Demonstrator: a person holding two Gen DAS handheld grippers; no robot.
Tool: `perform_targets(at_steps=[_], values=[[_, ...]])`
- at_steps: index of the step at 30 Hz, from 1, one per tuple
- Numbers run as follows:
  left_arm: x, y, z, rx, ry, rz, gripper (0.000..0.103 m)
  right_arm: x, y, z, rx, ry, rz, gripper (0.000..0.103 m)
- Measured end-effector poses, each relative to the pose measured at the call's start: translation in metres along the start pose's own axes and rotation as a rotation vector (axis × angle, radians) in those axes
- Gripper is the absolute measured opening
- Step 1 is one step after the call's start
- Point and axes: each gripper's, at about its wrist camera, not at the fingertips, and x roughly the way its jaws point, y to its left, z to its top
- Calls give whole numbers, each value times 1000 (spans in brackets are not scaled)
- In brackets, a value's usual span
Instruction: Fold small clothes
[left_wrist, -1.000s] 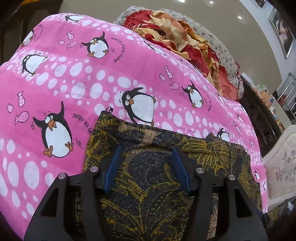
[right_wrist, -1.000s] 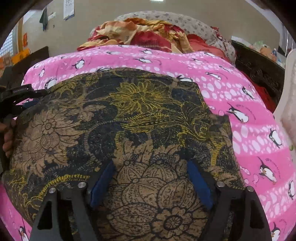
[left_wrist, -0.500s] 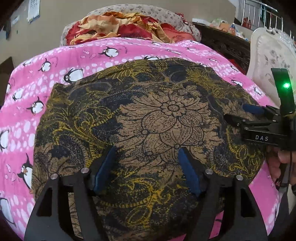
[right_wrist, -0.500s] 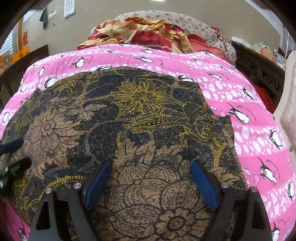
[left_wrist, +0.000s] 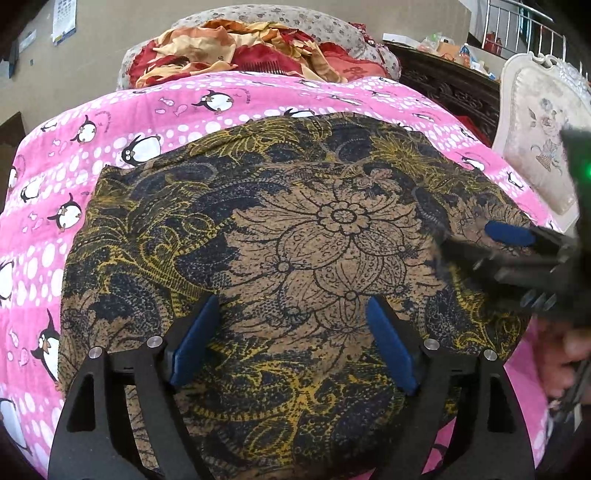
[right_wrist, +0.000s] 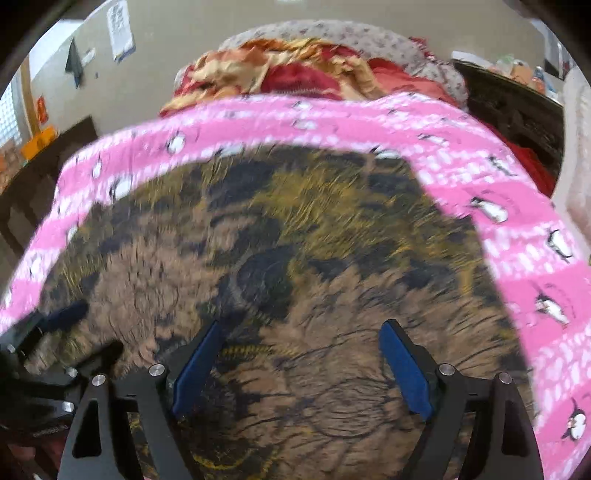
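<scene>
A dark garment with a brown and yellow flower print (left_wrist: 295, 258) lies spread flat on a pink penguin blanket (left_wrist: 147, 122). It also fills the right wrist view (right_wrist: 295, 277), which is blurred. My left gripper (left_wrist: 293, 339) is open and empty, low over the garment's near part. My right gripper (right_wrist: 301, 365) is open and empty over the garment's near right part. It also shows at the right edge of the left wrist view (left_wrist: 517, 254). The left gripper shows at the lower left of the right wrist view (right_wrist: 55, 350).
A heap of red and yellow bedding (left_wrist: 251, 51) on a grey flowered pillow lies at the far end of the bed. A dark carved wooden cabinet (left_wrist: 450, 88) and a white padded chair (left_wrist: 543, 133) stand at the right. The pink blanket (right_wrist: 517, 206) surrounds the garment.
The left gripper has swung from the garment's left edge to over its middle. The right gripper has drawn back and up; its view is now motion-blurred. Both stay open.
</scene>
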Motion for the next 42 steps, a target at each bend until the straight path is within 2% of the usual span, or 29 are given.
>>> perform_targets(at_steps=[2,10,20,25,28,29,32,34,38,40,42], values=[[0,0,0,0,-1,0,83,3,5,-5,-27,-24,-25,89],[-1,2,0,-9,-6,-16,84,3,2,-10,-20,-52,5,91],[-1,-7,-2,38,-10,47,85,1,3,-13,-27,-65,-6,91],[-3,-2,-2,11,-15,10,85,1,3,-13,-26,-68,-3,91],[-15,6,-3,-62,-6,-49,85,1,3,-14,-28,-69,-3,92],[-22,11,-6,-107,9,-93,85,1,3,-14,-27,-69,-4,92],[-46,21,-19,-180,50,-166,85,0,3,-14,-26,-70,-3,92],[-61,29,-31,-227,80,-216,85,1,3,-14,-27,-70,-4,92],[-81,54,-74,-417,139,-287,85,0,3,-14,-27,-70,-4,92],[-88,67,-91,-509,82,-347,84,0,3,-14,-27,-71,-4,92],[-87,72,-93,-567,70,-366,84,1,3,-14,-27,-70,-4,92]])
